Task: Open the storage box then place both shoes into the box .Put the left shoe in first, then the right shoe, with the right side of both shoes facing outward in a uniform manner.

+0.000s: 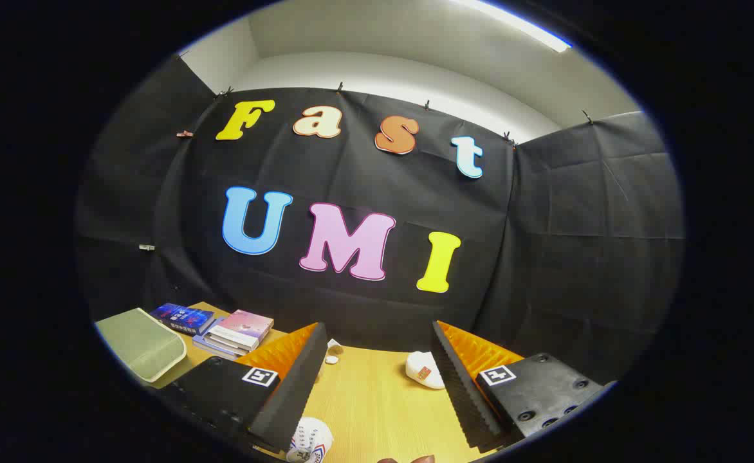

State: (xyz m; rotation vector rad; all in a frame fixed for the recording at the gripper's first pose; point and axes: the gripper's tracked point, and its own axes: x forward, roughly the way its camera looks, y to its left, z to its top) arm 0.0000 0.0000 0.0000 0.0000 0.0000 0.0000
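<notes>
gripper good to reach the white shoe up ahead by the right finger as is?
Probably yes. The gripper is open with nothing between its fingers, and the white shoe lies on bare wooden table just ahead, beside the right finger. Nothing blocks the path.

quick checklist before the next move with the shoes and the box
1. Fingers open and holding nothing: ok, wide apart over the wooden table.
2. A shoe within view: ok, a white shoe lies beyond the fingers, by the right one.
3. Second shoe: ok, a white shoe with stripes lies close by the left finger.
4. Which shoe is the left one: cannot tell.
5. Storage box found and open: cannot tell.
6. Clutter off to the side: ok, the stacked books and green pouch sit beyond the left finger.
</notes>
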